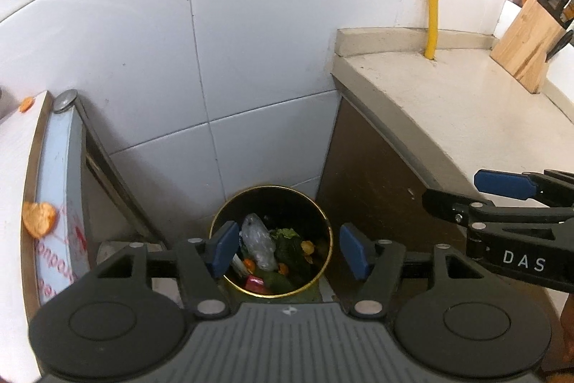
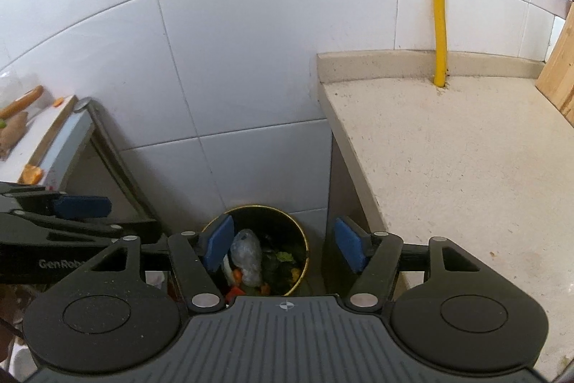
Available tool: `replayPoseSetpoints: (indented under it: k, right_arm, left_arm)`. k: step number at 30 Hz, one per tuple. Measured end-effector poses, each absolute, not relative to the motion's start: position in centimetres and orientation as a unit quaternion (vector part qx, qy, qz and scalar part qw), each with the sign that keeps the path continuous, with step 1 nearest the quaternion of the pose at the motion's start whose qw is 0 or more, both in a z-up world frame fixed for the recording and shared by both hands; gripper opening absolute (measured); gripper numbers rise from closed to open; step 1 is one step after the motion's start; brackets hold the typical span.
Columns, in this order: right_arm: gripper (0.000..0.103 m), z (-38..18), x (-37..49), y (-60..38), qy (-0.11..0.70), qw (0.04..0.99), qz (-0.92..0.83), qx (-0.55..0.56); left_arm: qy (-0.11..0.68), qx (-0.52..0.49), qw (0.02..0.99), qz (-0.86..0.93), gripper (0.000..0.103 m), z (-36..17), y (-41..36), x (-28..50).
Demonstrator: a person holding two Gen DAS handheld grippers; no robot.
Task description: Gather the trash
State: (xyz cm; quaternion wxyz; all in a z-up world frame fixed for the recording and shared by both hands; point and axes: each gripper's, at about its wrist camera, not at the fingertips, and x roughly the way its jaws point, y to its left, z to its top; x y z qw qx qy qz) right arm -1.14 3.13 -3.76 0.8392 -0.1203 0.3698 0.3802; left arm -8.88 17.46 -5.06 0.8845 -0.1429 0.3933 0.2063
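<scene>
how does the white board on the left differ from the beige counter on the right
The white board carries food scraps, orange peel at its near edge; the beige counter lies bare apart from a knife block. The board's edge is thin with red print; the counter's is thick and plain. Both flank the trash bin.

My own fingers (image 1: 224,248) cover the near rim of the bin (image 1: 323,225), so its bottom contents stay unclear. The knife block (image 1: 527,38) is cut by the right edge, and red lettering (image 1: 53,261) on the board's side is unreadable.
</scene>
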Motion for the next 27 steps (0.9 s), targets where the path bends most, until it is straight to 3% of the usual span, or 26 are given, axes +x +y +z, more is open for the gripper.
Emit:
replayPoseSetpoints:
  k: [27]
  right_arm:
    - [0.073, -1.1, -2.0, -4.4, 0.351, 0.857, 0.364, -0.098]
  left_arm:
    - [0.371, -0.119, 0.902, 0.188, 0.062, -2.4, 10.5, -8.5]
